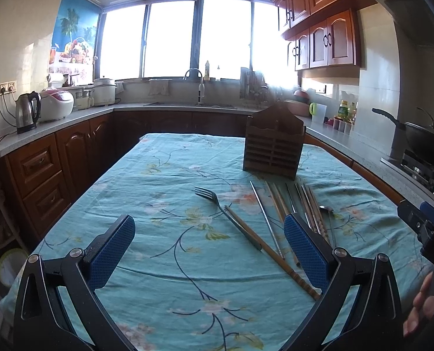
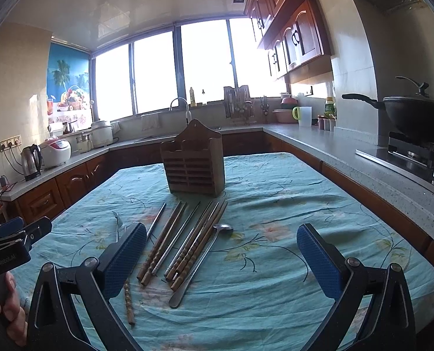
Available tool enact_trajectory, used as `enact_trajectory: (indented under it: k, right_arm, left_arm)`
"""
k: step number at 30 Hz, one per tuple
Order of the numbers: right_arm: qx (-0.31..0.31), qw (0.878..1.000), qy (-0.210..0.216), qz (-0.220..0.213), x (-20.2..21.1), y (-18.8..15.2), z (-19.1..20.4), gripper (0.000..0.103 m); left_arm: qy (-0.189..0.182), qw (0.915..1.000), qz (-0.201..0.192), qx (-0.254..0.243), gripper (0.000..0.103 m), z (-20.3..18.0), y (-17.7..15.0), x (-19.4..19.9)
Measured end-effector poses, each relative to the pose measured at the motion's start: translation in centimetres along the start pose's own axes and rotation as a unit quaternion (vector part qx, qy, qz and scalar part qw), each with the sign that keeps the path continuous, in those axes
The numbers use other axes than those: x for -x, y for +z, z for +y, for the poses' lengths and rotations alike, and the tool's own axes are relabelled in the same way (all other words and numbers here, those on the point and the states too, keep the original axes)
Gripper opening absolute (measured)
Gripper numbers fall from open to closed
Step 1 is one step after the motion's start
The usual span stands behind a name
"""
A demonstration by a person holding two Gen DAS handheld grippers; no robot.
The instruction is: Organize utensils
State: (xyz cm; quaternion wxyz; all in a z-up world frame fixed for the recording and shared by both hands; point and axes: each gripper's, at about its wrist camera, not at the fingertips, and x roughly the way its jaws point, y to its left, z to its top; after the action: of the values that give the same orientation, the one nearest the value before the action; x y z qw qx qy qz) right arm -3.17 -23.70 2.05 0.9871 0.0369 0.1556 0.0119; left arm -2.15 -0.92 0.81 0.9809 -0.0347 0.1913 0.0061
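A wooden slatted utensil holder (image 1: pixel 272 149) (image 2: pixel 195 163) stands upright on the table's far half. In front of it lie several wooden and metal chopsticks (image 1: pixel 301 204) (image 2: pixel 187 239), a metal spoon (image 2: pixel 205 257) (image 1: pixel 326 210) and a metal fork (image 1: pixel 220 207); one wooden chopstick (image 1: pixel 272 251) lies beside the fork's handle. My left gripper (image 1: pixel 209 251) is open and empty above the near table, with the fork and that chopstick between its fingers. My right gripper (image 2: pixel 221 260) is open and empty over the chopsticks and spoon.
The table has a teal floral cloth (image 1: pixel 164 193) (image 2: pixel 290 204). Kitchen counters (image 1: pixel 56 122) (image 2: pixel 348 152) run along the left, back and right, with a kettle (image 1: pixel 27 112), rice cookers, a sink and a black wok (image 2: pixel 416 117) on a stove.
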Motion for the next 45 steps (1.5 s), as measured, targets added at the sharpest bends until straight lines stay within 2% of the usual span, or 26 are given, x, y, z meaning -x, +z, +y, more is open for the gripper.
enact_trajectory:
  k: [45]
  right_arm:
    - [-0.001, 1.000, 0.006, 0.012, -0.59, -0.21, 0.48, 0.103]
  left_arm:
    - [-0.001, 1.0000, 0.009, 0.002, 0.103, 0.27, 0.05, -0.52]
